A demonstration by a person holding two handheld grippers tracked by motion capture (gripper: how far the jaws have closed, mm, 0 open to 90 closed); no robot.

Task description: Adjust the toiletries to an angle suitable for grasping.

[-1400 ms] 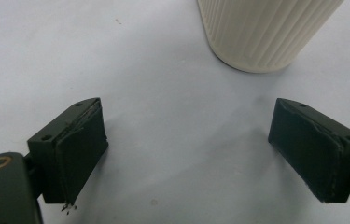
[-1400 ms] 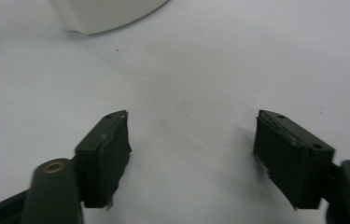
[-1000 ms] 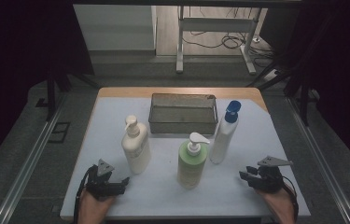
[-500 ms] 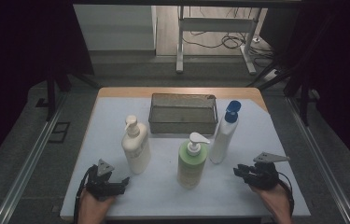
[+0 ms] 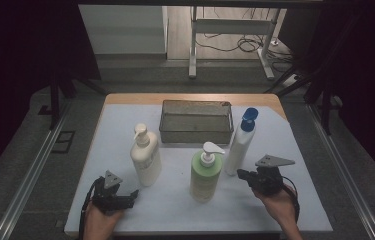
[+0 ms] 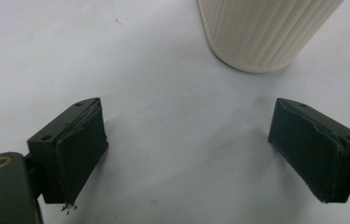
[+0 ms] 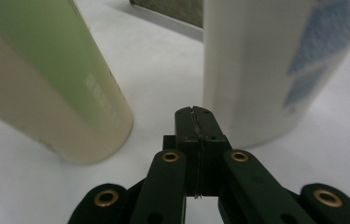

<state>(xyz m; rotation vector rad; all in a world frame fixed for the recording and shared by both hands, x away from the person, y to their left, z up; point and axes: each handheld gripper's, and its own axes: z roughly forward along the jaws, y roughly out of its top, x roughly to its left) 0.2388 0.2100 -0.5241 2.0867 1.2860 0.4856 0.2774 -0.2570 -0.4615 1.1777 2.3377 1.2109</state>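
Black right gripper [image 7: 195, 116] fingers pressed together, empty, near white bottle [image 7: 266, 70], left gripper [image 6: 189, 154] fingers wide apart, empty

Surface [image 5: 125, 130]: pale white covering over a wooden top, the wood showing as a strip along the far edge. Floor [image 5: 35, 200]: grey, carpet-like, on both sides. Metal rail [image 5: 30, 175]: runs along the floor at left; a matching rail [image 5: 347, 175] at right. Far background: white-legged frame [image 5: 230, 35] standing on lighter flooring, loose dark cables [image 5: 235, 45] beneath it. Black curtains [image 5: 20, 60] at both sides. Lighting: dim, brightest at the far end.
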